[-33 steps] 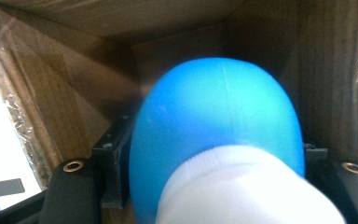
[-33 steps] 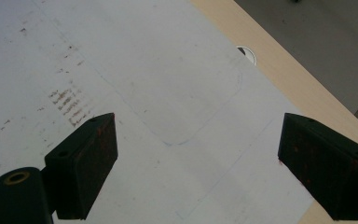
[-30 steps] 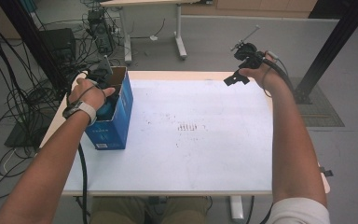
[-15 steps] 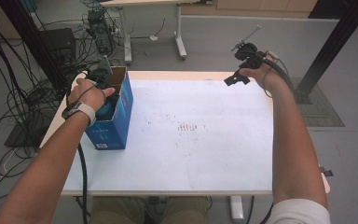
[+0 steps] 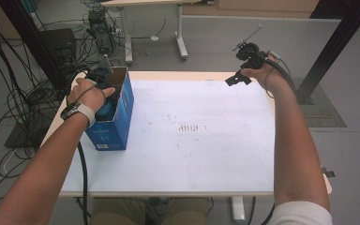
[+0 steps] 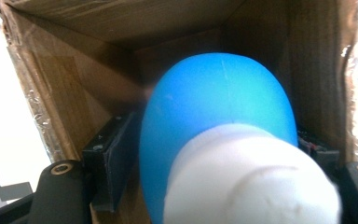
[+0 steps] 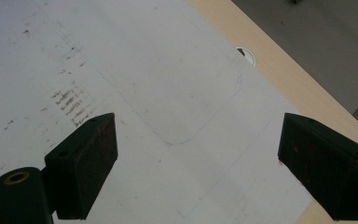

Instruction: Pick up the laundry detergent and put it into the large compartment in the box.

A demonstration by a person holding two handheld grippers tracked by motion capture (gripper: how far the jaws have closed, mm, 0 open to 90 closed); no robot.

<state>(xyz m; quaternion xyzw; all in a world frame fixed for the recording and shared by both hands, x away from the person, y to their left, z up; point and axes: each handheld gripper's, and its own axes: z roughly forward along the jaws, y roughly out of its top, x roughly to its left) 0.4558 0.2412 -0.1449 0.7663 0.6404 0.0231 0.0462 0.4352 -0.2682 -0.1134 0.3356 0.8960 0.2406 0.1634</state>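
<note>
A blue cardboard box (image 5: 117,126) stands open-topped at the table's left side. My left gripper (image 6: 214,158) reaches down into it, held by the left hand (image 5: 86,93). Between its jaws sits a blue rubber bulb (image 6: 214,98) with a white neck (image 6: 247,182); the jaws have just been opening a little, and the pads (image 6: 114,158) still lie against the bulb's sides. The bulb's blue (image 5: 107,111) also shows under the hand. My right gripper (image 5: 236,78) hovers open over the table's far right corner, nothing between its jaws (image 7: 198,163).
The white table top (image 5: 206,154) bears faint dark marks (image 5: 187,127) at its middle. A cable hole (image 7: 246,54) lies near the far right edge. Cables (image 5: 9,108) cover the floor at left. A black post (image 5: 337,42) stands at right.
</note>
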